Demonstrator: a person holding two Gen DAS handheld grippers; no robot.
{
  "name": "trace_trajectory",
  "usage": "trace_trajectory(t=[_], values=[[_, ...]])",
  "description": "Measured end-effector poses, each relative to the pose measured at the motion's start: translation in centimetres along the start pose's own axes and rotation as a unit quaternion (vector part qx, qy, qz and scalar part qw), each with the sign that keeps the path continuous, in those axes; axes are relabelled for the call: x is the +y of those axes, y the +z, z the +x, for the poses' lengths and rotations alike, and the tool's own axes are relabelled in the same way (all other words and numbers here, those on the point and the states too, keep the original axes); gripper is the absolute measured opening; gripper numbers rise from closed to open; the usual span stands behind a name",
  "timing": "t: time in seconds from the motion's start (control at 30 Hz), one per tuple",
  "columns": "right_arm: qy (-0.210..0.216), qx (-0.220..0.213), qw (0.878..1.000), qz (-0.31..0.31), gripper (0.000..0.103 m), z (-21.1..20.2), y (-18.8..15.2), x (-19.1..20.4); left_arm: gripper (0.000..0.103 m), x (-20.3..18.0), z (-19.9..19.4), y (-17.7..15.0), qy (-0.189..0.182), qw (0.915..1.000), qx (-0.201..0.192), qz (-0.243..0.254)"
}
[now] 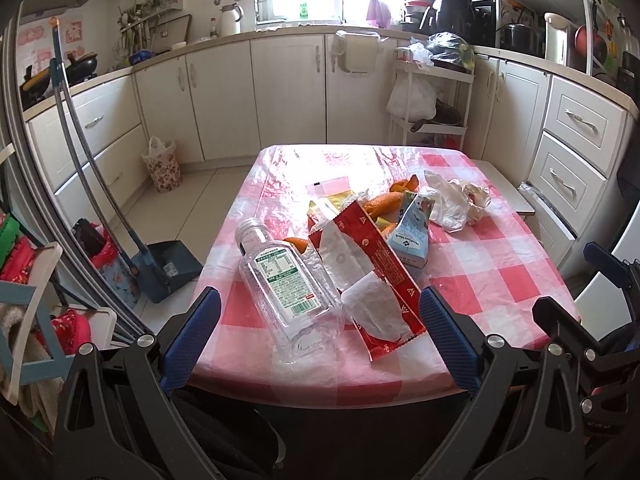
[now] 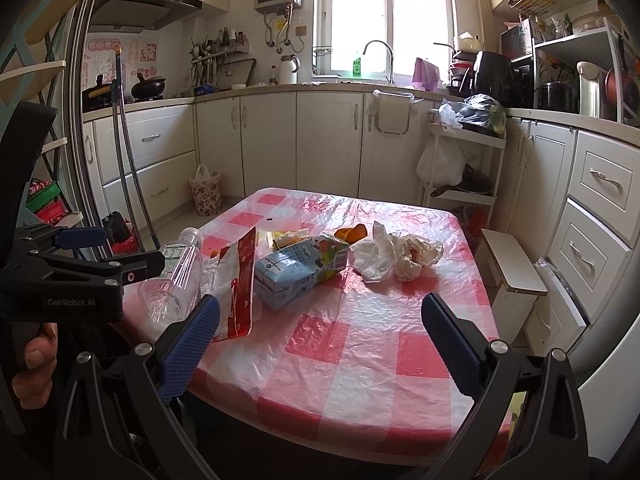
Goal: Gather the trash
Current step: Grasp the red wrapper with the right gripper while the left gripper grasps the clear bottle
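Observation:
Trash lies on the red-and-white checked table [image 1: 480,280] [image 2: 360,340]. A clear plastic bottle [image 1: 288,284] [image 2: 176,276] lies on its side at the near left. Beside it is a red-and-white wrapper [image 1: 372,276] [image 2: 236,284], then a light blue carton [image 1: 412,232] [image 2: 300,268], orange peels [image 1: 384,202] [image 2: 352,233] and crumpled white tissues [image 1: 456,200] [image 2: 400,256]. My left gripper [image 1: 320,340] is open above the near table edge, with the bottle's base and the wrapper's end between its fingers. My right gripper [image 2: 320,348] is open over bare cloth, nothing between its fingers.
A floral waste bin [image 1: 162,164] [image 2: 206,194] with a bag liner stands on the floor by the far cabinets. A blue dustpan [image 1: 168,264] with a broom leans at the left. A white trolley [image 1: 432,92] [image 2: 464,160] and a low stool [image 2: 508,264] stand at the right.

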State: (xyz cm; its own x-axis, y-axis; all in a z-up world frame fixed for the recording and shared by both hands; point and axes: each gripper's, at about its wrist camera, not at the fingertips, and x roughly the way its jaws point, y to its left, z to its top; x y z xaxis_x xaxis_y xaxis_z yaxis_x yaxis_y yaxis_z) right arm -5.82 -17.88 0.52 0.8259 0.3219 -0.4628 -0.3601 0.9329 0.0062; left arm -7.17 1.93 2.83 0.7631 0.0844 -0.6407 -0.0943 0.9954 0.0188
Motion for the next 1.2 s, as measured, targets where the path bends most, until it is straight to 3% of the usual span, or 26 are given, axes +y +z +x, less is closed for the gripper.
trace_trajectory(t=[0.97, 1.2], values=[[0.033, 0.043, 0.999, -0.009, 0.097, 4.5, 0.4, 0.7, 0.096, 2.3, 3.8, 1.2, 0.0, 0.9987, 0.037, -0.036], [0.059, 0.069, 0.996, -0.004, 0.091, 6.6, 0.4, 1.0, 0.096, 3.3, 5.3, 1.6, 0.007, 0.9978, 0.05, -0.044]])
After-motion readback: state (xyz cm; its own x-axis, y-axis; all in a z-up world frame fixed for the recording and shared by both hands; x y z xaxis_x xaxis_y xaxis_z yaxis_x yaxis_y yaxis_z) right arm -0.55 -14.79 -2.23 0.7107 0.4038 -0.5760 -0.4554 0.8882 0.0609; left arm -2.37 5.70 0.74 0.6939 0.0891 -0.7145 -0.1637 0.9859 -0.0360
